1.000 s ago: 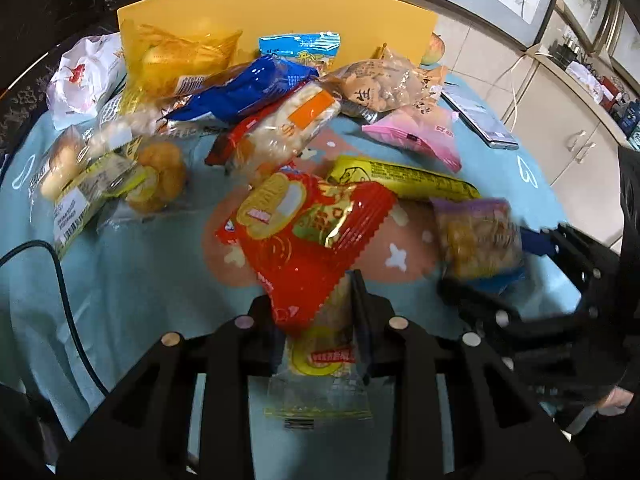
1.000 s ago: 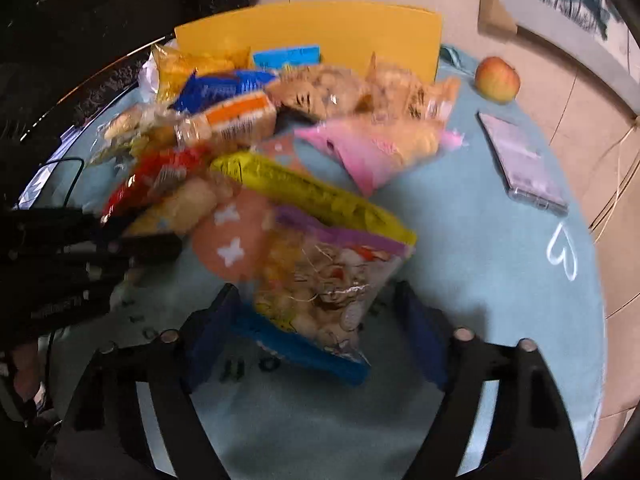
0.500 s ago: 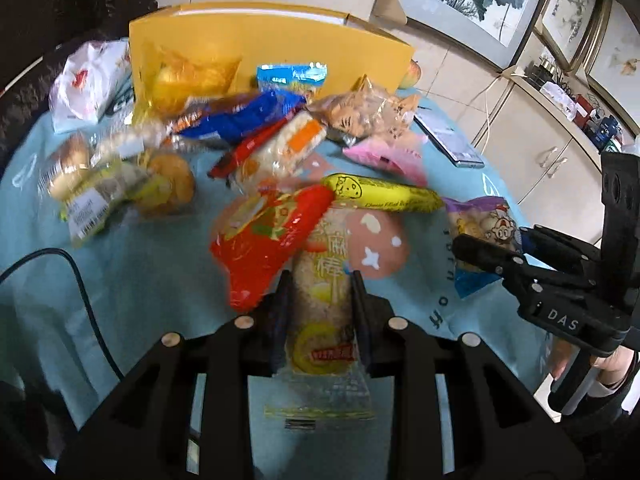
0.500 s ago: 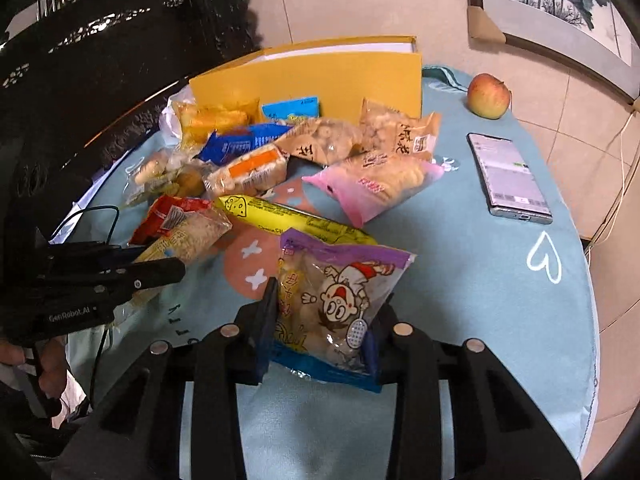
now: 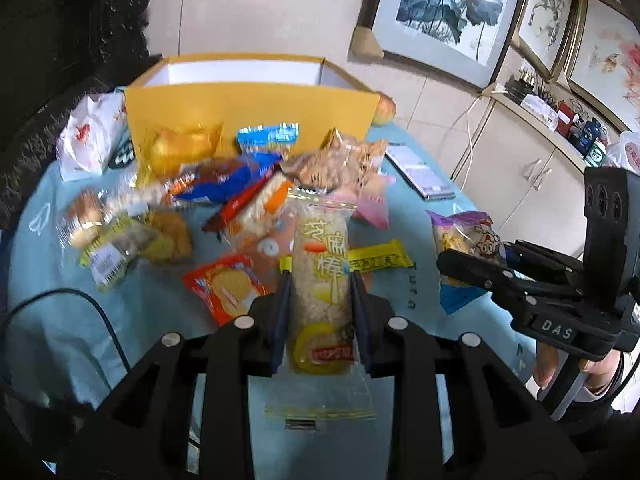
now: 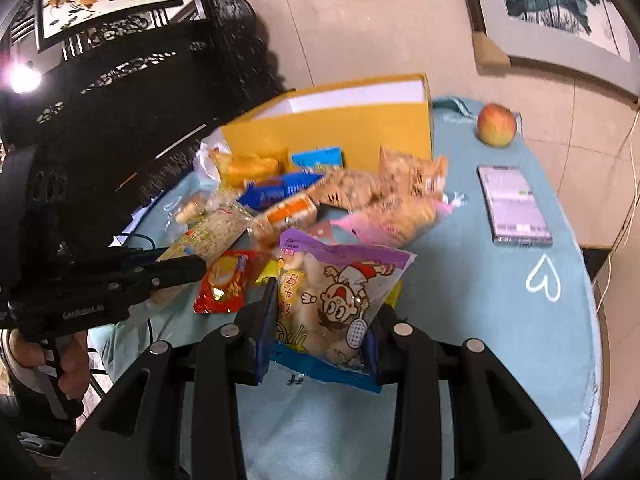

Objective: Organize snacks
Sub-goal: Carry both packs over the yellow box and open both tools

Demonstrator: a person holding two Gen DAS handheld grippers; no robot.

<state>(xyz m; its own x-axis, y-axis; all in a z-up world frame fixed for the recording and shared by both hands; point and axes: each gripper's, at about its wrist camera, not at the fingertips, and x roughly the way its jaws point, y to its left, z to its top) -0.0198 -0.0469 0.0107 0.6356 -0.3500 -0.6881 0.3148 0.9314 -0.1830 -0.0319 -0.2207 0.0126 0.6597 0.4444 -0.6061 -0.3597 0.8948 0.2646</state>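
Now we hold a sesame stick packet [image 5: 320, 276] pinched in the left tongs [image 5: 319, 292] and a purple cartoon bag [image 6: 332, 300] clamped in the right tongs [image 6: 320, 320], both clear of the desk [image 6: 480, 288], presumably bound for the yellow box [image 5: 252, 108] beyond the pile ahead.

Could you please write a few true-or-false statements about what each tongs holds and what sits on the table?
1. The left tongs grip a long clear sesame-stick packet. True.
2. The right tongs are empty. False: they clamp a purple cartoon snack bag.
3. The yellow box stands open behind the snack pile. True.
4. The apple lies inside the box. False: it rests on the blue tablecloth beside it.
5. A phone lies flat near the apple. True.
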